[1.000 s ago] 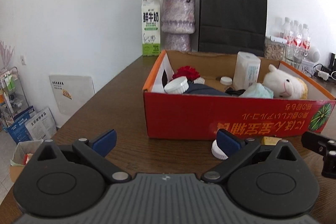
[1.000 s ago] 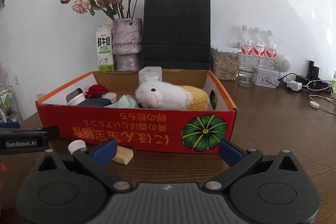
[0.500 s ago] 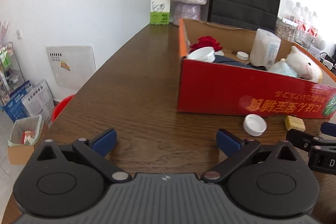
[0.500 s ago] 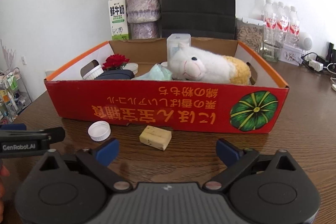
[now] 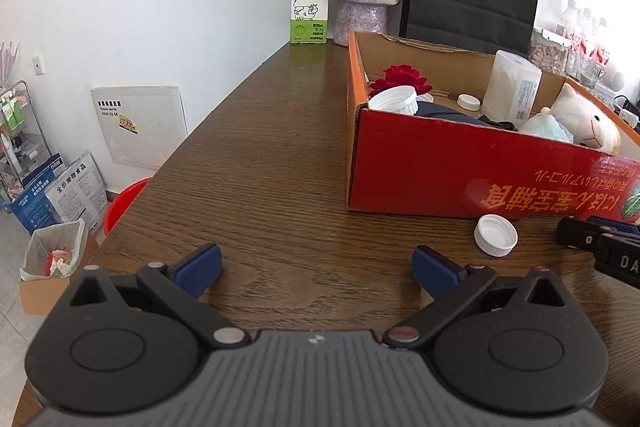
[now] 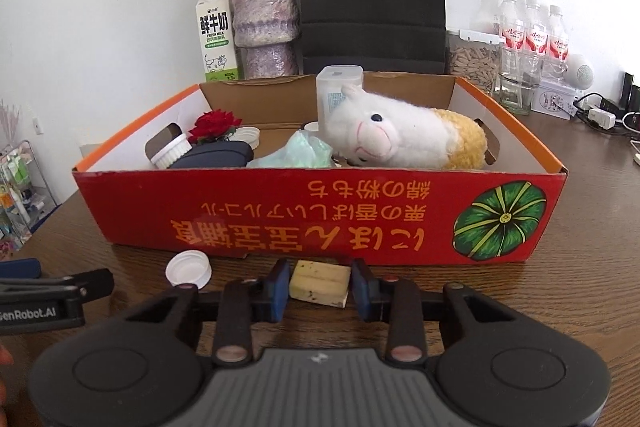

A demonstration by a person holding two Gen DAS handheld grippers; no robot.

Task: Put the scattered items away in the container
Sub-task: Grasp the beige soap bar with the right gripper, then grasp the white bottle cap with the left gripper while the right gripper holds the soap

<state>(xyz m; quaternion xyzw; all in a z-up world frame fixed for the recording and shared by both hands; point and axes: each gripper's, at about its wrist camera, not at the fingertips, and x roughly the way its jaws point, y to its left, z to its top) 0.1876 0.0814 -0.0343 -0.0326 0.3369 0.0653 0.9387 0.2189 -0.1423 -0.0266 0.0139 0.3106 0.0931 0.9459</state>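
Right gripper (image 6: 320,287) pinching one yellow block (image 6: 320,282), left gripper (image 5: 316,267) spread, one white cap (image 5: 495,235) loose.

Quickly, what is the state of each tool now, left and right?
Left tool: open, holding nothing.
Right tool: closed around the yellow block on the table; firm contact cannot be told.

Right claw (image 5: 600,247) cut by left-wrist frame edge. Dark case (image 6: 212,155) half hidden behind red box (image 6: 320,219) wall. Milk carton (image 6: 216,35) small print unreadable.
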